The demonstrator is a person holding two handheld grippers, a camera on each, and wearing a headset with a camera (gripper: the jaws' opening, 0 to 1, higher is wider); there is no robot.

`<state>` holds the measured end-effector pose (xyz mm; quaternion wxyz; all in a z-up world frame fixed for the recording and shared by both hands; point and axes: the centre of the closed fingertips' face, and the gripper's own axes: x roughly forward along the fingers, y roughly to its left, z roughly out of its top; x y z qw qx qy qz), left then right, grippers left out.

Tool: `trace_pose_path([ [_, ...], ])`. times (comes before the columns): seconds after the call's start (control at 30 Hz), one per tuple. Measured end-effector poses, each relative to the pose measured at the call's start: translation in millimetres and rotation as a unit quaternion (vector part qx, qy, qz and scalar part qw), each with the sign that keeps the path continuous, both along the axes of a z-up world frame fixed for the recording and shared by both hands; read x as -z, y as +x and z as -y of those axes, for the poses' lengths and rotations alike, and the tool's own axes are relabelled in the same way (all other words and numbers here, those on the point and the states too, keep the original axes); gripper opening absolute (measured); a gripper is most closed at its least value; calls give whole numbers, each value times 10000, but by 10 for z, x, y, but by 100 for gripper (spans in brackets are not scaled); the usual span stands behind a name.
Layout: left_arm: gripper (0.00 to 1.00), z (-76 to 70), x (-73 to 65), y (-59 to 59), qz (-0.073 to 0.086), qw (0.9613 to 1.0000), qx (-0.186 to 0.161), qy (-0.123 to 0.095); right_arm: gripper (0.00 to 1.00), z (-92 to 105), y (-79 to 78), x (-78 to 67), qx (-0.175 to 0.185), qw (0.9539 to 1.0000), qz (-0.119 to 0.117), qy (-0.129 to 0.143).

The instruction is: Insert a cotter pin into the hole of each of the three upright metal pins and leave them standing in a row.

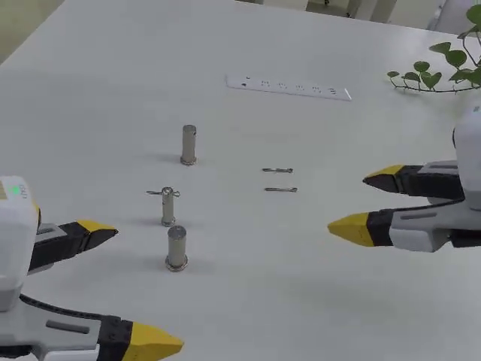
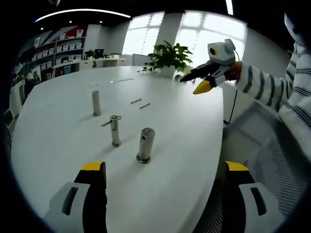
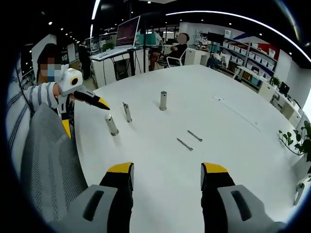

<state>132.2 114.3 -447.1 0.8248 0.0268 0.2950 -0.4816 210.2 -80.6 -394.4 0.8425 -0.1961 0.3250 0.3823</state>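
Note:
Three upright metal pins stand in a row on the white table [image 1: 105, 90]: a far pin [image 1: 189, 144], a middle pin [image 1: 167, 207] with a cotter pin through its top, and a near pin [image 1: 176, 248]. Two loose cotter pins [image 1: 277, 171] [image 1: 280, 189] lie flat to their right. My left gripper [image 1: 126, 286] is open at the bottom left, close to the near pin [image 2: 145, 144]. At the right, my right gripper [image 1: 361, 203] stays open, beyond the loose cotter pins [image 3: 184, 144]. Neither gripper holds anything.
A white power strip [image 1: 289, 86] lies at the back of the table. A green plant [image 1: 443, 69] reaches in at the back right. The table's near edge [image 2: 204, 160] runs under my left gripper. A person [image 3: 182, 46] sits far off.

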Motion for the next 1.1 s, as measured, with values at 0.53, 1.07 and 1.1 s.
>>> trace_pose_path([
  [0.53,99,49,6,8,-126,9999,-107,-3,38,-123,405,304,-1369,9803,-92,-1420],
  [1.07,95,55,-60,65,-150,9992,-302,-220,20,-169,788,634,-1639,9717,-624,-1583],
  [1.1,95,49,-55,65,-153,9992,-305,-205,19,-176,803,648,-1650,9715,-640,-1579],
])
